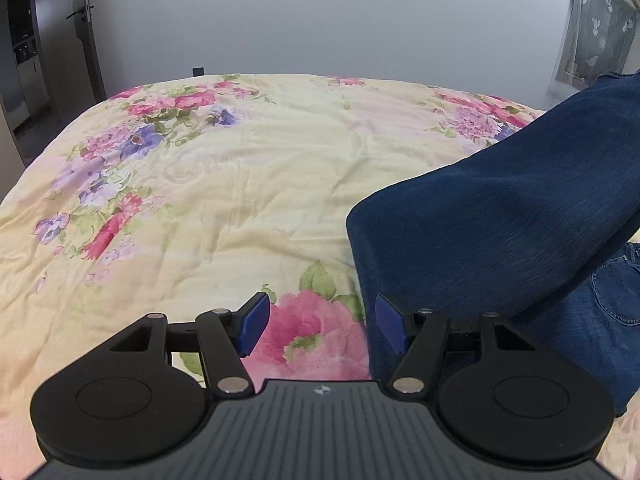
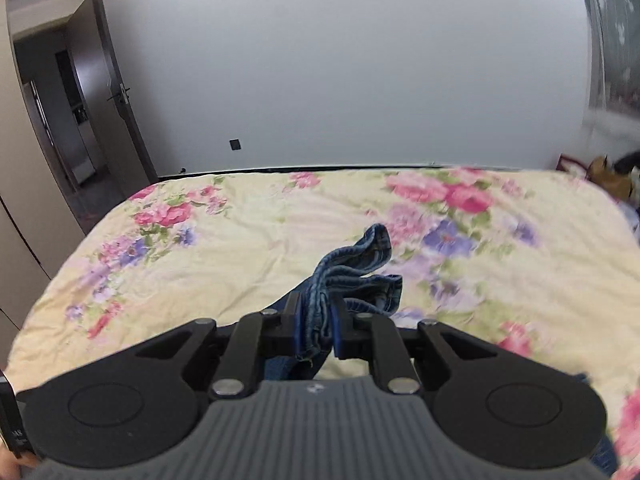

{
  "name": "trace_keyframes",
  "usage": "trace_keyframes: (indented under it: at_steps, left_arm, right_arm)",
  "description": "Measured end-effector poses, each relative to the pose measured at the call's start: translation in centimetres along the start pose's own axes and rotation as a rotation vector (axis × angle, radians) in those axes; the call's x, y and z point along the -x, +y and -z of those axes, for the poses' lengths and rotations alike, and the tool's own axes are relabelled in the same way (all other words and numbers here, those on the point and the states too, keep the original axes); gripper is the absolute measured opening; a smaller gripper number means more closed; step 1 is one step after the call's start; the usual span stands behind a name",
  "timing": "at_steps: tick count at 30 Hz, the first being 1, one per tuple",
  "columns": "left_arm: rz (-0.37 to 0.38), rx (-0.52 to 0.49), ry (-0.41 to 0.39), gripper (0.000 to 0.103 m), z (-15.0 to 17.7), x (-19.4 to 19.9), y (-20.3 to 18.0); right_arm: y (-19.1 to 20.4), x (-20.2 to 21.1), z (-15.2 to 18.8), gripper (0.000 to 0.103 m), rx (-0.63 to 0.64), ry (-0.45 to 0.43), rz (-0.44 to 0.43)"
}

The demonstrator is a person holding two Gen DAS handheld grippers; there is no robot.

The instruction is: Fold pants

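Observation:
Blue denim pants (image 1: 500,216) lie at the right of the floral bedspread (image 1: 224,184), one leg lifted and stretching up to the right edge of the left wrist view. My left gripper (image 1: 322,322) is open and empty, low over the bed, its right pad at the folded edge of the denim. My right gripper (image 2: 316,330) is shut on the bunched hems of the pants (image 2: 352,272) and holds them above the bedspread (image 2: 240,248).
A white wall stands behind the bed. A dark door (image 2: 116,120) is open at the far left. A curtain (image 1: 596,36) hangs at the far right. Some clutter (image 2: 608,176) sits off the bed's far right corner.

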State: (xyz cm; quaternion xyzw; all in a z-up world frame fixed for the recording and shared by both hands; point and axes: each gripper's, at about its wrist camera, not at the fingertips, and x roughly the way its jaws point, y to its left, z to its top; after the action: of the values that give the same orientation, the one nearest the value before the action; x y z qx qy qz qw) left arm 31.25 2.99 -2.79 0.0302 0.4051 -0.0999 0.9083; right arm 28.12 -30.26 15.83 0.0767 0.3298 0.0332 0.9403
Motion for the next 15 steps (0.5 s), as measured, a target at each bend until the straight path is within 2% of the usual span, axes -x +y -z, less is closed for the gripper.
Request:
trace_keyframes:
  at_steps: [4,8,10,13,15]
  left_arm:
    - [0.03,-0.025,0.016,0.07,-0.1,-1.6,-2.7]
    - [0.052,-0.066,0.039,0.069,0.1,-3.7,-5.6]
    - [0.059,-0.088,0.056,0.069,0.3,-4.8,-7.0]
    - [0.06,-0.118,0.089,0.068,0.7,-6.5,-8.9]
    - [0.065,-0.128,0.109,0.068,0.9,-7.3,-9.8]
  right_arm:
    - [-6.3,2.2,-0.5,0.009,0.057,-0.031,0.128]
    - [-14.5,3.2,1.8,0.009,0.051,0.006,0.205]
    - [-18.7,2.3,4.5,0.009,0.05,0.051,0.263]
    - [-26.3,-1.3,11.2,0.009,-0.086,0.192,0.334]
    - [-29.9,-3.8,15.6,0.009,-0.163,0.29,0.376]
